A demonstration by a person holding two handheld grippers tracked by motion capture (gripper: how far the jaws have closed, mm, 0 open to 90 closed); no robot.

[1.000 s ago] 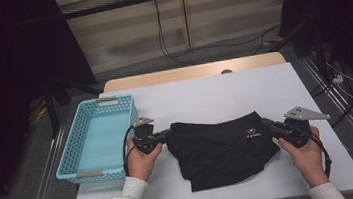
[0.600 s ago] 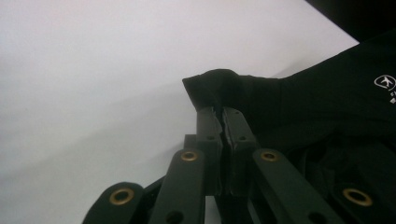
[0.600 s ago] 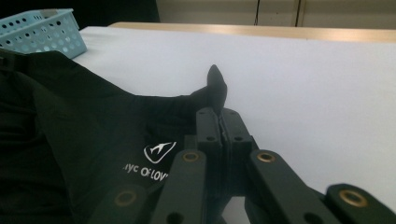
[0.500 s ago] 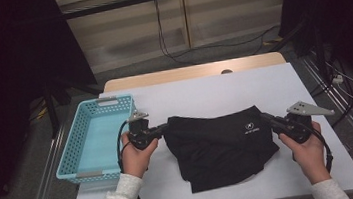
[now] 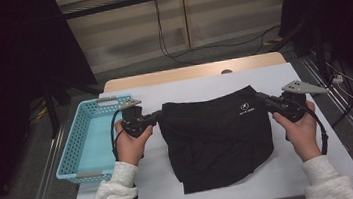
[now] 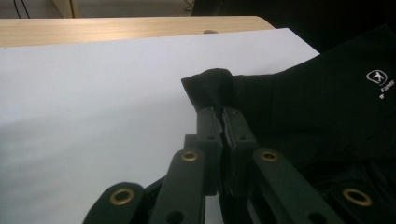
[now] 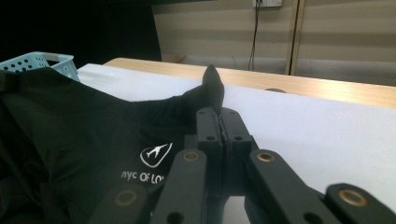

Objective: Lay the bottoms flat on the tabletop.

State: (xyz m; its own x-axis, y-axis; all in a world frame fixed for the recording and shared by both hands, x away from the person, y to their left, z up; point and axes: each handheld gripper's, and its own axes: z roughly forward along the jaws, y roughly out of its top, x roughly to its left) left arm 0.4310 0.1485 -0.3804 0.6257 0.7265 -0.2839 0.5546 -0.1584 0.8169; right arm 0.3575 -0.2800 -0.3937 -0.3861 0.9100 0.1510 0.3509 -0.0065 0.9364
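black soft fabric, a garment with a small white printed logo [image 5: 218, 135], lies spread across the middle of the white-covered table [image 5: 317, 164] in the high view, its upper edge stretched fairly straight between two tools and its lower part bunched toward the person's side. the left black two-jaw hand-held gripper [image 5: 158, 114] sits at the garment's upper left corner, held in the person's left hand [image 5: 130, 144] (grey-white knit sleeve at the wrist). the right black two-jaw hand-held gripper [image 5: 261, 97] sits at the upper right corner, in the right hand [image 5: 301, 128]. a light blue perforated plastic basket [image 5: 78, 156] stands on the table's left edge, just beside the left hand and apart from the garment.

left gripper view: the left gripper [image 6: 219, 111] has its jaws pressed together on a folded tuck of the garment [image 6: 327, 107], which sticks out past the tips. the rest of the cloth lies on the table [image 6: 93, 93] to the right, white logo visible near the frame edge.

right gripper view: the right gripper [image 7: 218, 112] is likewise clamped on a peaked corner of the garment [image 7: 84, 121], jaws closed with cloth between them. the logo and lettering lie just left of the jaws; the basket [image 7: 46, 60] shows beyond the cloth at far left, with bare table [image 7: 317, 130] to the right.
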